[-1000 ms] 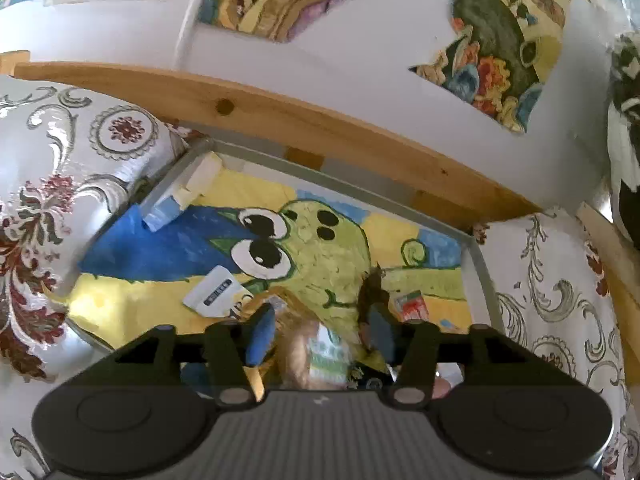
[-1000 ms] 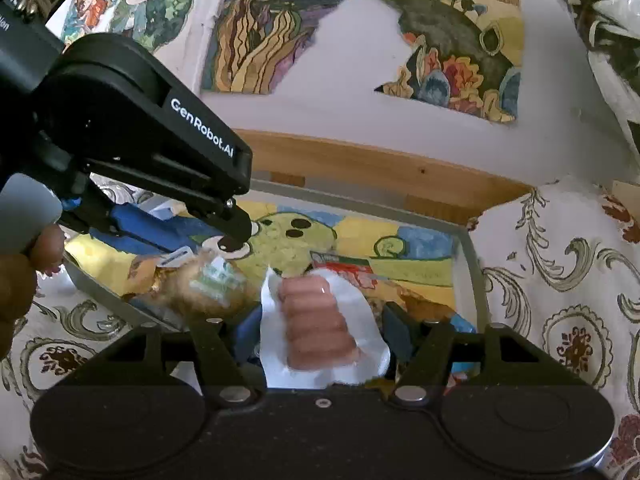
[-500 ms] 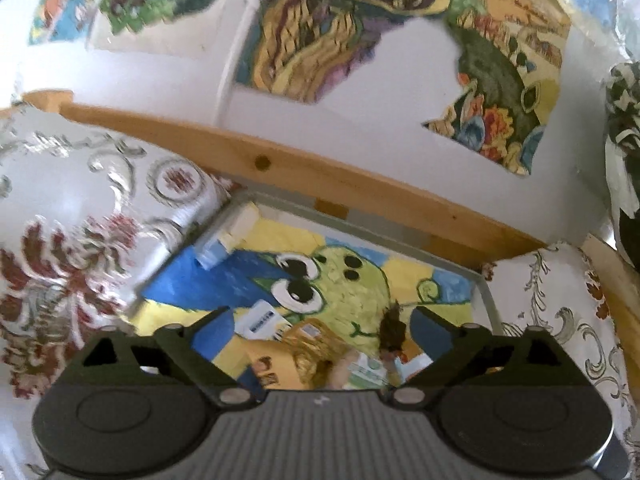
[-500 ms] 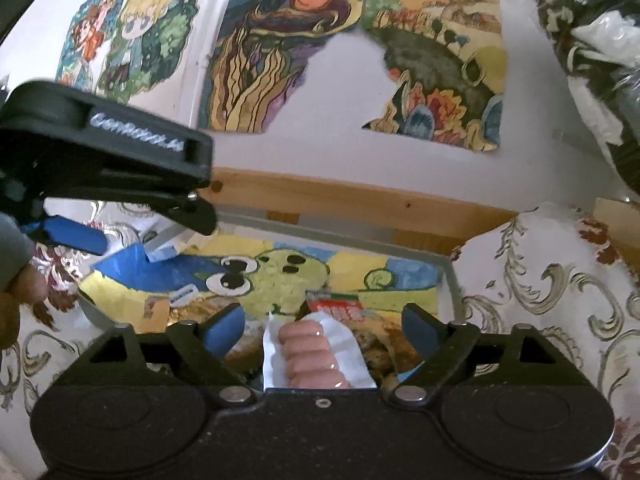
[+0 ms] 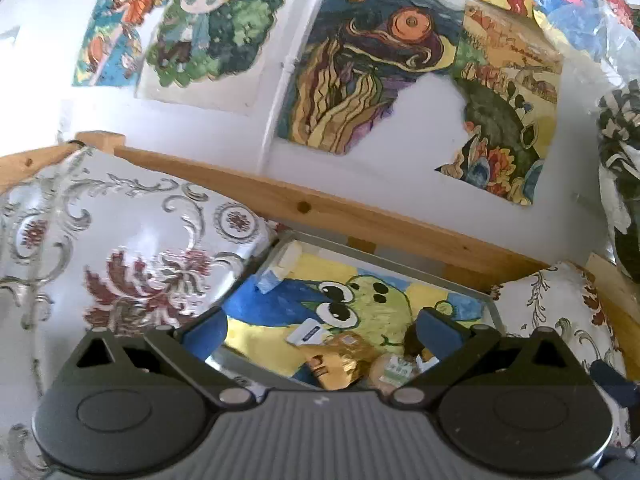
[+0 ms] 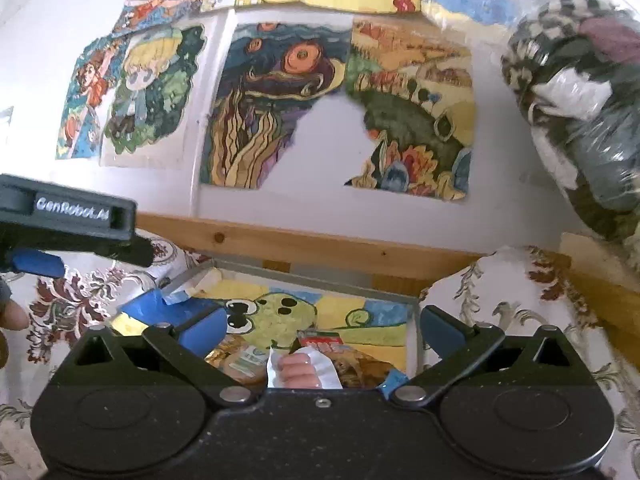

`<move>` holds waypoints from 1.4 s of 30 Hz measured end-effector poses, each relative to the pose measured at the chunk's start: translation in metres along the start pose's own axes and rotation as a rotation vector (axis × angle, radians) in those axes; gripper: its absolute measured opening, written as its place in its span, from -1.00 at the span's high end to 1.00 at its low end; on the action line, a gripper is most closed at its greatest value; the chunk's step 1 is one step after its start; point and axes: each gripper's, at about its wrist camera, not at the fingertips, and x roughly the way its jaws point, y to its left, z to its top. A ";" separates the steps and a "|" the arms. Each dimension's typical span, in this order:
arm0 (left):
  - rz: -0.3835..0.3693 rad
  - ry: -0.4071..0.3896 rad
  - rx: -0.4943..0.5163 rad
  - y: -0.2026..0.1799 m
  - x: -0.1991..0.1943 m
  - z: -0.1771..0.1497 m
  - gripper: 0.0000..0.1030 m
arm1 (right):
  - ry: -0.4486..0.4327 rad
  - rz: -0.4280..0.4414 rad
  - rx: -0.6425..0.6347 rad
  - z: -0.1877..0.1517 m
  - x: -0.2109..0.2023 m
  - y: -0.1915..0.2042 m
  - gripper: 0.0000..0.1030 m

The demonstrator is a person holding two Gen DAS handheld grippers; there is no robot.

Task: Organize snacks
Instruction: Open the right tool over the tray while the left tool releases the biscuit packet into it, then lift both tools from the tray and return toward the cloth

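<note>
The tray [image 6: 312, 270] has a dull grey metal rim, and its floor is covered by a matt painted paper sheet. A glossy golden foil packet [image 5: 340, 364] lies on it, and the sausage pack [image 6: 302, 368] is shiny clear plastic over white. The cloth [image 5: 132, 240] around the tray is satiny with a woven scroll pattern. The rail [image 6: 320, 244] behind is smooth pale wood with knots. The gripper bodies are matt black plastic with blue rubbery pads [image 5: 438, 326].
</note>
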 end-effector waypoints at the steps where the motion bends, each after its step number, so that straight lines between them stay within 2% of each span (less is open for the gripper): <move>1: 0.005 -0.003 0.003 0.002 -0.006 -0.001 -0.99 | -0.004 -0.004 0.002 0.001 -0.007 0.000 -0.98; 13: 0.050 -0.018 0.013 0.033 -0.071 -0.018 -0.99 | -0.038 -0.030 0.079 -0.008 -0.083 -0.003 -0.99; 21: 0.072 -0.006 0.019 0.053 -0.104 -0.039 -0.99 | -0.008 -0.009 0.098 -0.022 -0.120 0.004 -0.99; 30: 0.083 0.009 0.134 0.063 -0.136 -0.068 -0.99 | 0.097 0.018 0.097 -0.041 -0.147 0.018 -0.99; 42: 0.054 0.112 0.223 0.079 -0.147 -0.098 -0.99 | 0.290 0.078 0.079 -0.066 -0.160 0.042 -0.99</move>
